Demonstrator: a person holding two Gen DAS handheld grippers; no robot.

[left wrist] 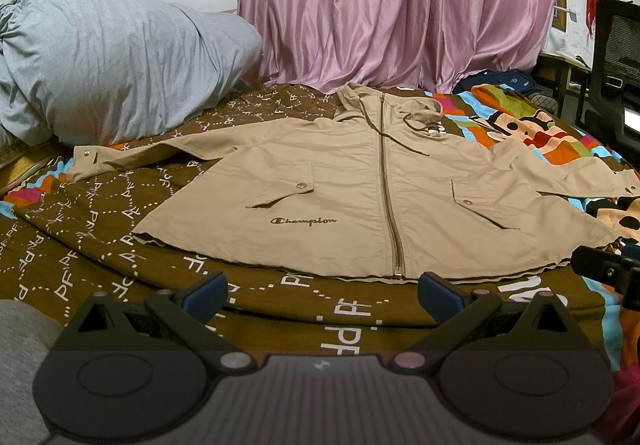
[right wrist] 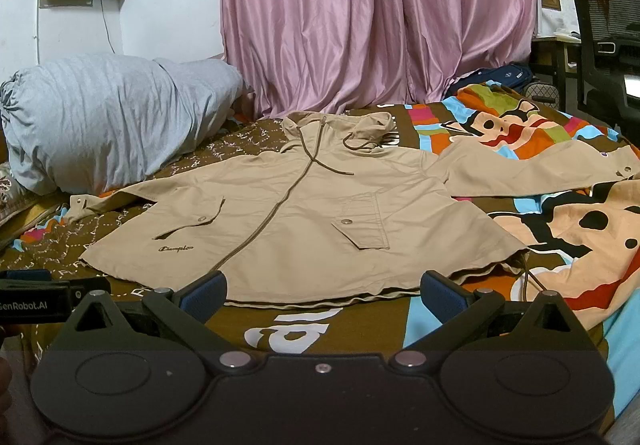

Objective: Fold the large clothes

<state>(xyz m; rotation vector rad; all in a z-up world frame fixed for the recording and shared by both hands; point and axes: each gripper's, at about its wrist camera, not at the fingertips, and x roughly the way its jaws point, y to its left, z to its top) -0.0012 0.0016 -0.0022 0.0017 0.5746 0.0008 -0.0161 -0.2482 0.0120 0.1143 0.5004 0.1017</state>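
Observation:
A beige zip-up hooded jacket (left wrist: 340,185) lies flat, front up, on the bed with both sleeves spread out; it also shows in the right wrist view (right wrist: 304,217). My left gripper (left wrist: 322,295) is open and empty, just short of the jacket's hem near the zipper's bottom end. My right gripper (right wrist: 322,291) is open and empty, at the hem of the jacket's right half. The right gripper's body shows at the right edge of the left wrist view (left wrist: 608,269). The left gripper's body shows at the left edge of the right wrist view (right wrist: 48,293).
The bed has a brown patterned and colourful cartoon cover (left wrist: 120,269). A large grey bundled duvet (left wrist: 112,61) lies at the back left. A pink curtain (left wrist: 400,5) hangs behind the bed. A black office chair (right wrist: 608,25) and a desk stand at the right.

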